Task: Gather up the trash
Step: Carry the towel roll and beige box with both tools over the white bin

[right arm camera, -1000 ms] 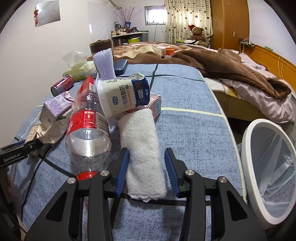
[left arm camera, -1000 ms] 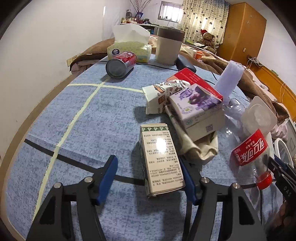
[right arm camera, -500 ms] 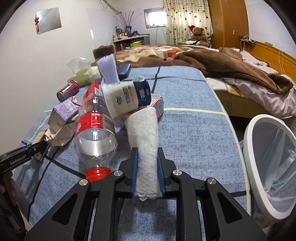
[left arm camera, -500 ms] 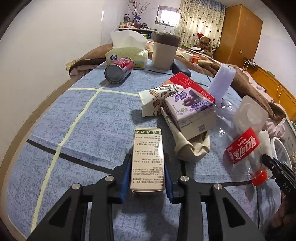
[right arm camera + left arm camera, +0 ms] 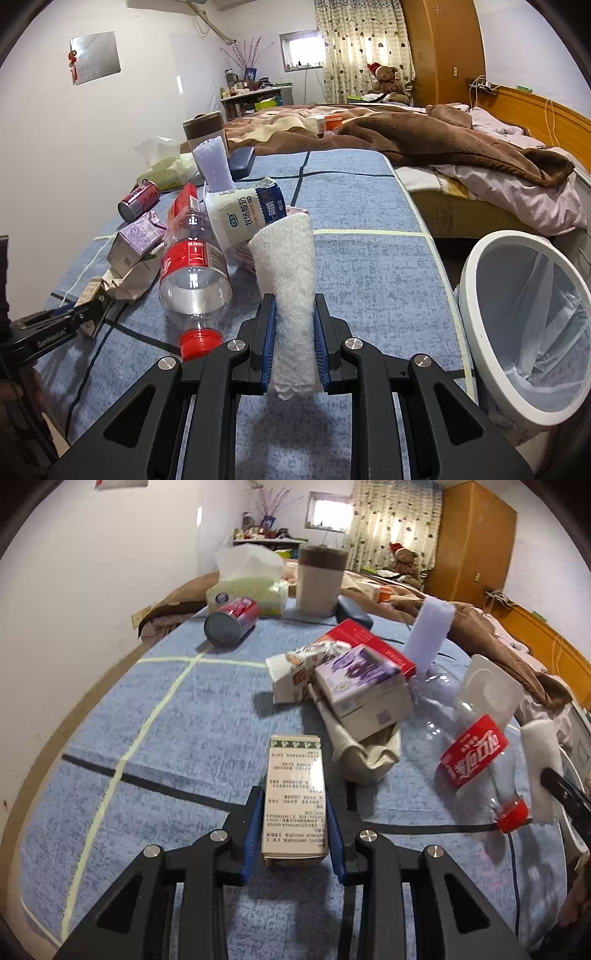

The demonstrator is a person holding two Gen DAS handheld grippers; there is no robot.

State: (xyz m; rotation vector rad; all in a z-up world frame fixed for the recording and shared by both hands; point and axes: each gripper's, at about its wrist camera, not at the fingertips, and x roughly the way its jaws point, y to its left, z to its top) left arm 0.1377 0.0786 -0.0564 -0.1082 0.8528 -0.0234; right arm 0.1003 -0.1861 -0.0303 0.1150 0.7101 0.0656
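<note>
Both grippers have just closed: left gripper (image 5: 293, 834) clamps the small carton (image 5: 295, 797) at lower centre, right gripper (image 5: 294, 345) clamps the white towel roll (image 5: 291, 295), both ready for the bin (image 5: 480, 295) at right.

The left gripper (image 5: 294, 832), earlier wide open, now clamps the small carton (image 5: 295, 797) between its jaws. The right gripper (image 5: 294, 341) now squeezes the white towel roll (image 5: 291, 291), its far end raised
</note>
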